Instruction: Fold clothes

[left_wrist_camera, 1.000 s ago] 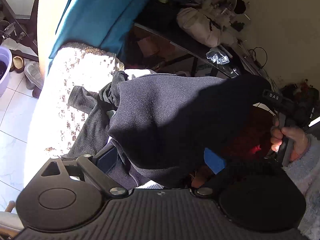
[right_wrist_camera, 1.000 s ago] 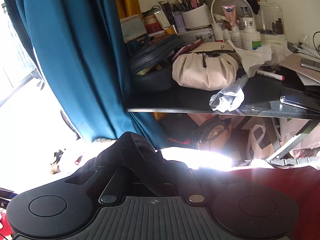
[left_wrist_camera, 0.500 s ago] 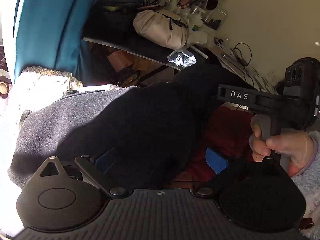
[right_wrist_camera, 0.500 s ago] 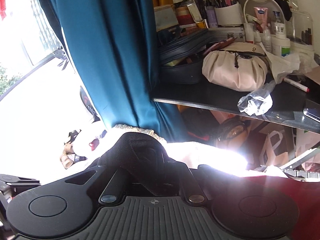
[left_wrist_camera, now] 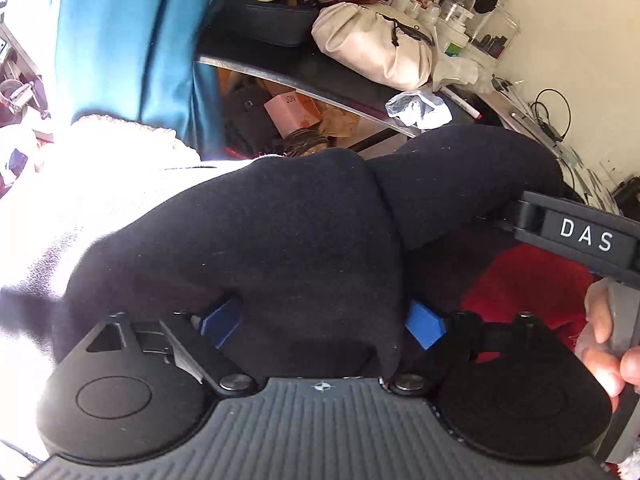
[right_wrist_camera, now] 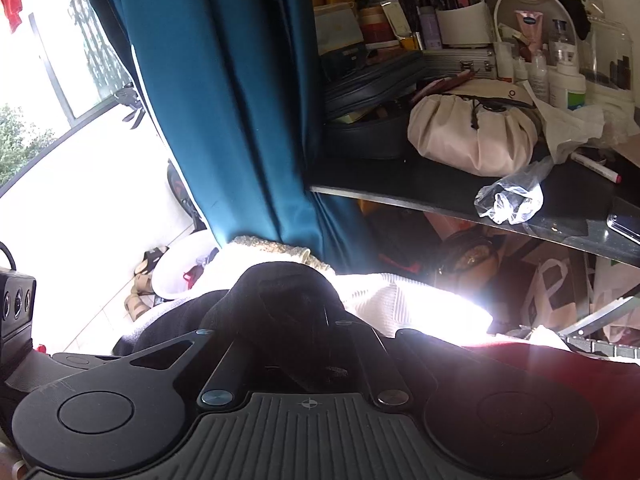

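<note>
Dark garment [left_wrist_camera: 280,240] bunches between the closing left hand-held gripper [left_wrist_camera: 320,324]; right hand-held gripper [right_wrist_camera: 288,312] clamps its fold.

- The left hand-held gripper [left_wrist_camera: 322,318] has its jaws closing, with a thick fold of the dark garment [left_wrist_camera: 256,240] between its blue pads [left_wrist_camera: 424,326].
- The garment bulges upward and stretches right to the right hand-held gripper [left_wrist_camera: 576,232], marked "DAS", gripped by a hand [left_wrist_camera: 608,344].
- Red fabric [left_wrist_camera: 528,284] lies under the garment on the right; a sunlit white cover [left_wrist_camera: 100,184] lies to the left.
- Behind stand a teal curtain [left_wrist_camera: 132,40] and a cluttered tabletop [left_wrist_camera: 320,68] bearing a cream pouch [left_wrist_camera: 372,48] and crumpled plastic [left_wrist_camera: 418,106].
</note>
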Motion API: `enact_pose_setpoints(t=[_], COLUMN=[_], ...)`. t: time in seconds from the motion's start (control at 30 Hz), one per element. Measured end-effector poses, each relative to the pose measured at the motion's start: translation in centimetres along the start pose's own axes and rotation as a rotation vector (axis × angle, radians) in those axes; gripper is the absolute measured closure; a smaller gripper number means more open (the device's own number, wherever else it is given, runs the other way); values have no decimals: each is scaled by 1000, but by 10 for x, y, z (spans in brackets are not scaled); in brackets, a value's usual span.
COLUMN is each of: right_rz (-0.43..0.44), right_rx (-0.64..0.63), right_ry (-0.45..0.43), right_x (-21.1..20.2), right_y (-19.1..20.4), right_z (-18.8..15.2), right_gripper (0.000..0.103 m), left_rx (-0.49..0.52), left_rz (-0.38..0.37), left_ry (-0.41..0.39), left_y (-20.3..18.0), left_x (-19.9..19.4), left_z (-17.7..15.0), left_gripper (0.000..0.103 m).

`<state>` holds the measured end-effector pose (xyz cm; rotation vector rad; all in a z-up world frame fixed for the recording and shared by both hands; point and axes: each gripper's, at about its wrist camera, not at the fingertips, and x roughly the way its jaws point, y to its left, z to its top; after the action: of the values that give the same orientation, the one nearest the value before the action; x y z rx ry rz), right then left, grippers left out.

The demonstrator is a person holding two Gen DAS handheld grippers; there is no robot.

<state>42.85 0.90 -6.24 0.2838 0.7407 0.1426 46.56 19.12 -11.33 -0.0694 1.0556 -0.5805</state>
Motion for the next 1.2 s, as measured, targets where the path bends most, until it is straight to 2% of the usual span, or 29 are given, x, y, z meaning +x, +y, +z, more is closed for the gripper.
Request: enact_pose_setpoints(t=[0.07, 0.13, 0.17, 0.3, 0.33, 0.5, 0.67, 0.8, 0.87, 0.97, 1.0, 1.07, 1.1, 1.13, 1.17, 1.2], right_rz=[-4, -6, -7, -2, -3, -18, -33, -38, -45, -63, -54, -33, -30, -30, -30, -28], right_rx=[-1, 3, 5, 30, 34, 46, 60, 51, 59, 70, 82, 98, 96, 92, 87, 93], right_ry=[-1, -1, -1, 6, 7, 13, 27, 37, 37, 27, 17, 18, 20, 23, 26, 25], right_x=[-1, -1, -1, -1, -1, -1, -2, -2, -3, -7, -11, -15, -15, -14, -14, -12], right_y=[-1, -3, -4, -8, -8, -8, -13, -13, -14, -17, -20, -23, -23, -22, -21, -21], right_z=[-1, -3, -4, -7, -8, -11, -12, -16, -18, -20, -20, -20, -20, -20, -20, -19], right_gripper=[99, 99, 99, 99, 99, 99, 99, 98, 98, 99, 99, 99, 99, 99, 99, 99], left_rx=[4, 6, 6, 11, 12, 17, 14, -62, -108, -183, -199, -142, -113, -90, -73, -51], left_rz=[14, 25, 26, 28, 29, -4, -37, -75, -62, 5, 18, 68, 93, 99, 65, 13], left_ry=[5, 12, 19, 30, 28, 4, -37, -123, -211, -366, -378, -341, -322, -293, -251, -215], left_y=[4, 9, 11, 14, 14, 20, 45, 67, 79, 105, 115, 115, 115, 112, 103, 90], left_x=[-2, -4, -4, -6, -7, -23, -45, -71, -92, -133, -141, -141, -141, -138, -130, -121], left_z=[-1, -2, -2, -4, -4, -9, -16, -16, -11, 3, 10, 21, 27, 31, 29, 24], left_gripper=[34, 52, 55, 83, 86, 91, 92, 94, 103, 103, 103, 103, 95, 76, 63, 39])
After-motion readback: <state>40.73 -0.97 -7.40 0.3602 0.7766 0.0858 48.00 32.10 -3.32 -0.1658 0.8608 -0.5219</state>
